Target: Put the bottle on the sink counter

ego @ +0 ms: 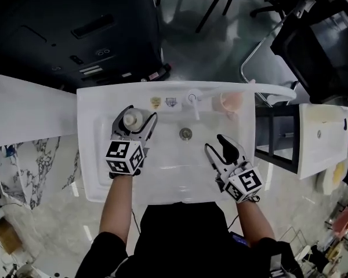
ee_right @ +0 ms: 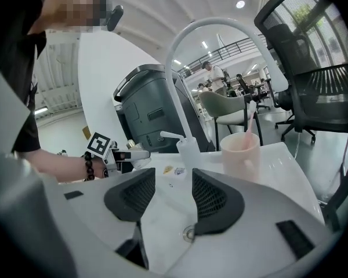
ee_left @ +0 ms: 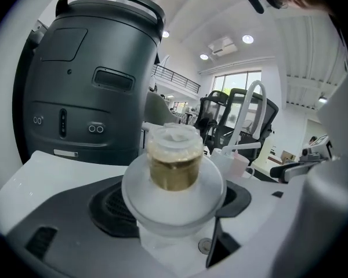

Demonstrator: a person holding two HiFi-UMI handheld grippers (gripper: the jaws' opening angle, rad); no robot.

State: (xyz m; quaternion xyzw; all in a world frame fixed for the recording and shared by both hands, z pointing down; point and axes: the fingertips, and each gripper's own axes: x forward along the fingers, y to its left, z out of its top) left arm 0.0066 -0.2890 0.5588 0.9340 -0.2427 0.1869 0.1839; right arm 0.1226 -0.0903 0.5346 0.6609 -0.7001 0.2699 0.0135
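One bottle, frosted white with a gold collar under a clear cap, stood upright between the two dark pads of the left gripper, which pinched it from both sides. From the head view it sat over the left rear part of the white sink, just at the basin's left edge. No view showed whether its base touched the surface.

The right gripper hung over the right side of the basin with its two jaws spread and nothing between them. In its own view only the basin floor and the single drain showed through the gap.

Along the back ledge were two small stickers, side by side, then one white pump dispenser, then one pink cup with a pink stick standing in it. Behind the sink stood one large dark bin with a handle on top.
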